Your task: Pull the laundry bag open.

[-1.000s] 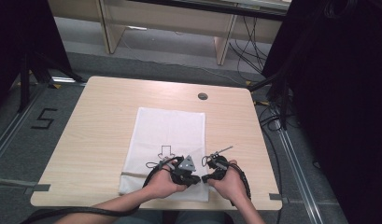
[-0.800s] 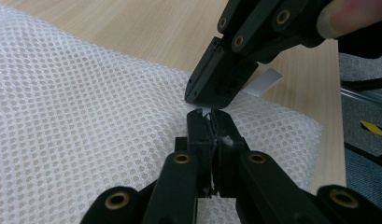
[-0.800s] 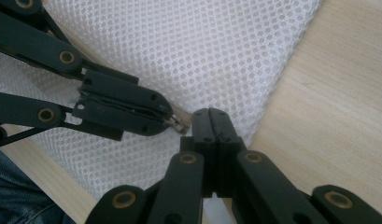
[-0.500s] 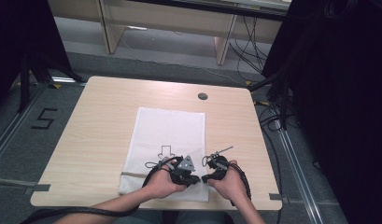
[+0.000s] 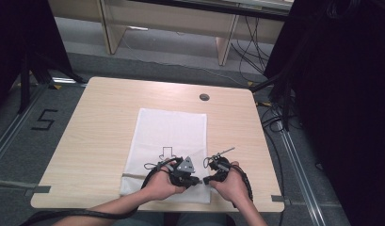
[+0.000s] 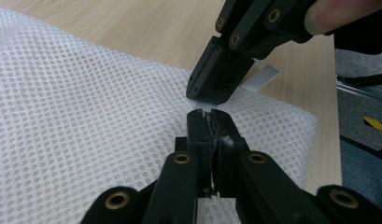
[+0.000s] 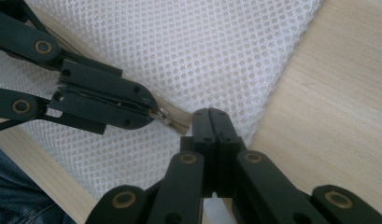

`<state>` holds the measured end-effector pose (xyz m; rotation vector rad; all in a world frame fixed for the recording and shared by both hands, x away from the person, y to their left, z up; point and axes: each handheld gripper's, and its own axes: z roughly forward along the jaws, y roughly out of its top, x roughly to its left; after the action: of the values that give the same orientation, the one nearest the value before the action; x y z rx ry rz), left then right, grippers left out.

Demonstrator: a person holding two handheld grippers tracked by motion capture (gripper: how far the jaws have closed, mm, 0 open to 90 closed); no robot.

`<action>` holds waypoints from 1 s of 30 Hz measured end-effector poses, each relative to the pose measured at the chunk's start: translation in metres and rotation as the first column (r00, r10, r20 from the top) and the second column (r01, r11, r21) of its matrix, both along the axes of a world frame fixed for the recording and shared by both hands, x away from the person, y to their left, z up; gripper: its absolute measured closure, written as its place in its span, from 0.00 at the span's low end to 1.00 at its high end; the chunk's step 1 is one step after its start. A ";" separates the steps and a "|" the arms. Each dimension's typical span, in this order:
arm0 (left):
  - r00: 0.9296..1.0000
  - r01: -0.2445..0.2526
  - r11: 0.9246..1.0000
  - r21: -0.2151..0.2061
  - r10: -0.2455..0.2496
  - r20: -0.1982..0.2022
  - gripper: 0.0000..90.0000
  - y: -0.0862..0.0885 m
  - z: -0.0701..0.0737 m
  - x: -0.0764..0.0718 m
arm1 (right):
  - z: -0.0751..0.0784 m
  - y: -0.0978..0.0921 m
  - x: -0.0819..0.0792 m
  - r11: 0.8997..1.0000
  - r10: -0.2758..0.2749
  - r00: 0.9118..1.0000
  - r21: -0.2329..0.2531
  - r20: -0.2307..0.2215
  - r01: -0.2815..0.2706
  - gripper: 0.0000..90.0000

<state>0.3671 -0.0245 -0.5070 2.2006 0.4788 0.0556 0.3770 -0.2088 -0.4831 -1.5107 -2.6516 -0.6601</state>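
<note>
At the near edge of the desk [image 5: 96,122], the left gripper [image 5: 196,181] pinches the zipper pull [image 7: 163,115] of the white mesh bag [image 5: 169,136]; the right gripper [image 5: 210,179] clamps the bag's mesh just beside it.

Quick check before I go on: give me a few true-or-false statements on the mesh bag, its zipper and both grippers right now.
1. The white mesh bag lies flat on the wooden table. True.
2. The left gripper is shut at the zipper pull. True.
3. The right gripper is wide open. False: its jaws are closed on the bag's edge.
4. Both grippers work at the bag's far end. False: at the near end, by the person.
</note>
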 end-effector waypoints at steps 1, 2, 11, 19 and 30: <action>1.000 0.003 1.000 0.002 -0.004 0.003 0.97 0.000 0.000 0.000 | 0.000 0.000 0.000 1.000 0.003 1.000 0.001 0.001 -0.003 1.00; 1.000 0.011 1.000 -0.001 -0.011 0.012 0.97 0.001 0.001 0.001 | 0.000 0.000 0.000 1.000 0.005 1.000 0.002 0.004 -0.005 1.00; 1.000 -0.004 1.000 -0.008 0.004 0.000 0.97 0.004 0.002 -0.001 | 0.000 0.000 0.001 1.000 0.020 1.000 -0.003 0.008 -0.020 1.00; 1.000 0.013 1.000 0.001 -0.013 0.017 0.97 0.005 0.003 0.000 | 0.000 0.001 0.001 1.000 0.018 1.000 -0.002 0.011 -0.018 1.00; 1.000 0.012 1.000 -0.011 -0.012 0.003 0.97 0.008 0.005 0.001 | 0.001 0.002 0.001 1.000 0.022 1.000 -0.015 -0.001 -0.022 1.00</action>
<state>0.3684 -0.0162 -0.5019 2.1924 0.4633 0.0500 0.3785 -0.2071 -0.4826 -1.4820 -2.6748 -0.6404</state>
